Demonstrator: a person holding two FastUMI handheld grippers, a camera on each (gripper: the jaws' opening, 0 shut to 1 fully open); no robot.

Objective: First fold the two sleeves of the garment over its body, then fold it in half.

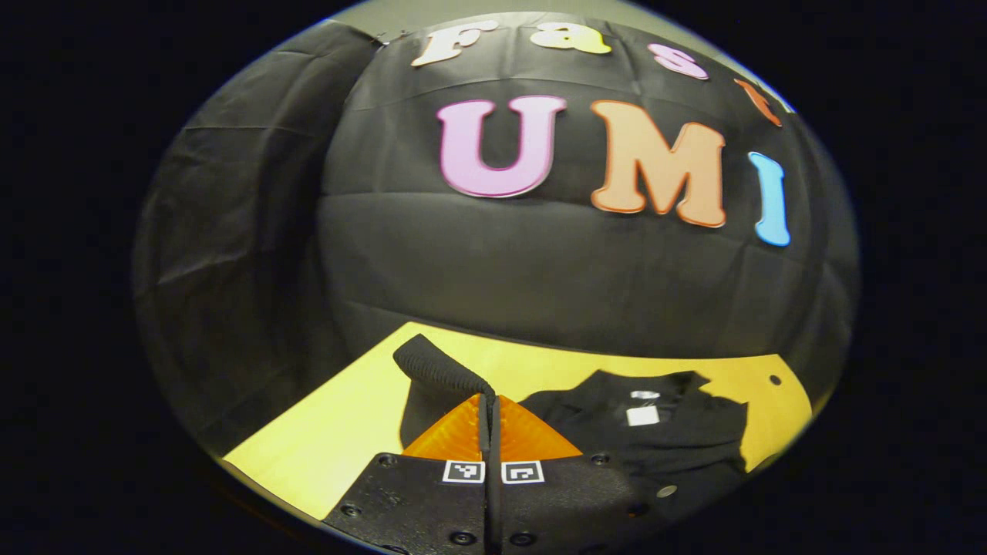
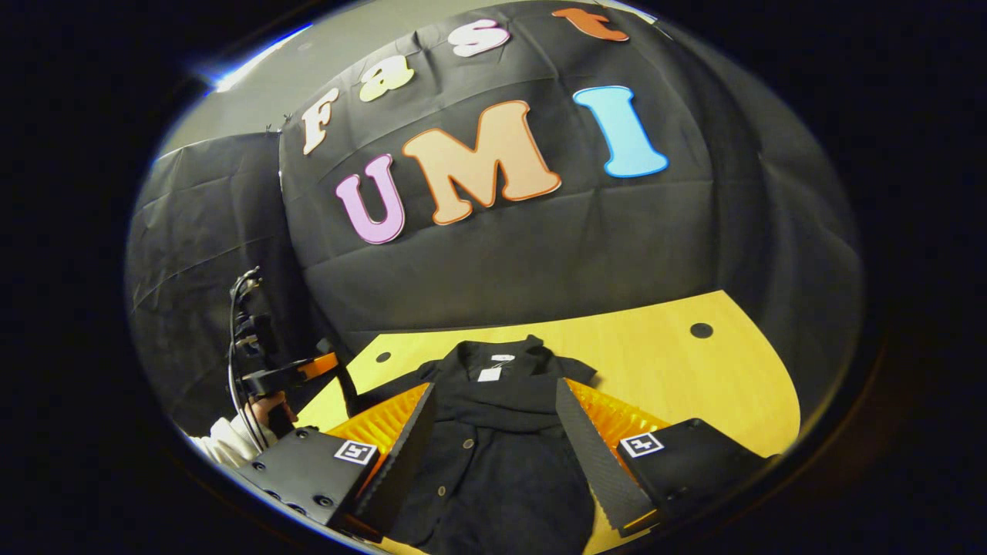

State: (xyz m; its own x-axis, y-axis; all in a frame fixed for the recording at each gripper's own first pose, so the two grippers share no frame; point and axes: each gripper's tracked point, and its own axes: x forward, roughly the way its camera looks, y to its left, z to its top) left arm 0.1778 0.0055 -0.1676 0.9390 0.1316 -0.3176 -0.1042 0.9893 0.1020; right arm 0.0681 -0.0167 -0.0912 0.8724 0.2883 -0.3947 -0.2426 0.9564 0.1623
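Black garment (image 2: pixel 493 432): lies on the yellow table (image 2: pixel 694 378), collar and white label (image 2: pixel 489 374) toward the booth wall, buttoned front facing up. Sleeve (image 1: pixel 436 370): ribbed cuff end raised off the table, pinched between the fingers of the left gripper (image 1: pixel 490 401), whose jaws are closed upon it. Right gripper (image 2: pixel 493 416): jaws spread wide, holding nothing, poised over the garment's body. In the right gripper view, a hand (image 2: pixel 266 412) holds the left gripper at the table's left edge.
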